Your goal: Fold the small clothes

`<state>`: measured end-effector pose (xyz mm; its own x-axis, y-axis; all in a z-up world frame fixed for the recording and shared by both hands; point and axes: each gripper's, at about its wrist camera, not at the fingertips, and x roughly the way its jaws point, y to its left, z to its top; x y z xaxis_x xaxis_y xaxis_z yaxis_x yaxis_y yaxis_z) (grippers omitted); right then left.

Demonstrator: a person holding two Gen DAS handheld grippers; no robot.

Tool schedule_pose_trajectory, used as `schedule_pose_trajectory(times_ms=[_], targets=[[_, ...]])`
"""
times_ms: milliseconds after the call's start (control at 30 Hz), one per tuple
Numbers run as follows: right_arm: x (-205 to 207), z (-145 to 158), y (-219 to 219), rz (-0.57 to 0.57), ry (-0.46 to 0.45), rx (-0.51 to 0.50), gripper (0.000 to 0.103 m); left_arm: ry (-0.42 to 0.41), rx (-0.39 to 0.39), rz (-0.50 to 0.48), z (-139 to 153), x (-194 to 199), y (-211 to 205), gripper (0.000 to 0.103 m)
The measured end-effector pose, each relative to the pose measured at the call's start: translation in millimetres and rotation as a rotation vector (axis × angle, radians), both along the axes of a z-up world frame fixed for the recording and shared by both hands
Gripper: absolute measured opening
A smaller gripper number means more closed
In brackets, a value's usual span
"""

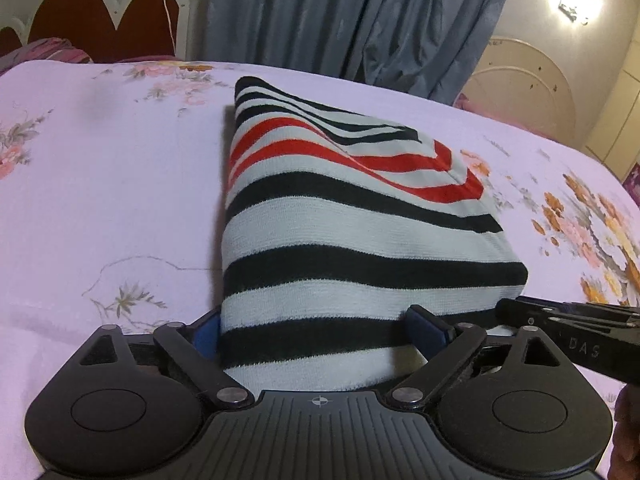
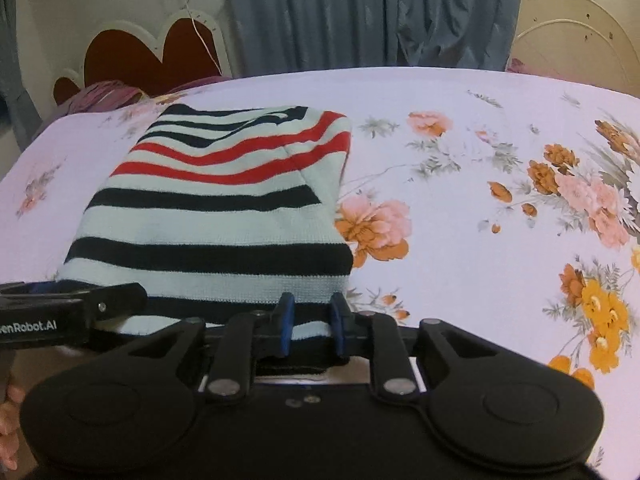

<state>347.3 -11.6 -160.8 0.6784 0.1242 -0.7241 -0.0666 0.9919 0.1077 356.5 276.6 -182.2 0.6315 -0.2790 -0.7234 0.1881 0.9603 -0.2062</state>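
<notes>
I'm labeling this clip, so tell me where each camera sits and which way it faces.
Left wrist: on the left tongs, facing along the striped garment across the floral bedsheet to the curtain; the right tongs enter at right.
Right wrist: on the right tongs at the garment's near right corner, facing likewise; the left tongs enter at left.
Shared: garment, bedsheet, curtain, headboard.

Blue curtains [image 1: 352, 16], floral bedsheet [image 1: 100, 168]
</notes>
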Motion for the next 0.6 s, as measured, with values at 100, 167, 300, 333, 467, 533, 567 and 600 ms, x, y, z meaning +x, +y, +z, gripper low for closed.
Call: schedule_pose_trajectory(times_ms=[100,167,300,333,467,533,567,600], targets=[[0,-1,-6,-0.007,0.007,0.036,0.019,0.030,0.010,0.011,0,2,-2,0.103],[0,-1,-10,-0.020,0.030,0.069,0.027,0.041,0.019,0.020,1,3,-4,0.103],[4,-6,-24,-0.051,0.072,0.155,0.030,0.086,0.040,0.062,1,8,-12,0.103],[4,-6,-23,-0.043,0.072,0.148,0.030,0.094,0.053,0.072,1,9,-14,0.103],[4,3,-26,-0.042,0.080,0.147,0.037,0.097,0.097,0.128,3,5,-23,0.103],[-5,12,-34,-0.062,0.060,0.174,0.041,0.107,0.089,0.162,5,2,-24,0.103],[-12,16,-37,-0.066,0.048,0.179,0.046,0.126,0.074,0.185,6,0,-23,0.103],[-19,20,-40,-0.068,0.039,0.176,0.048,0.139,0.067,0.199,7,-1,-22,0.103]])
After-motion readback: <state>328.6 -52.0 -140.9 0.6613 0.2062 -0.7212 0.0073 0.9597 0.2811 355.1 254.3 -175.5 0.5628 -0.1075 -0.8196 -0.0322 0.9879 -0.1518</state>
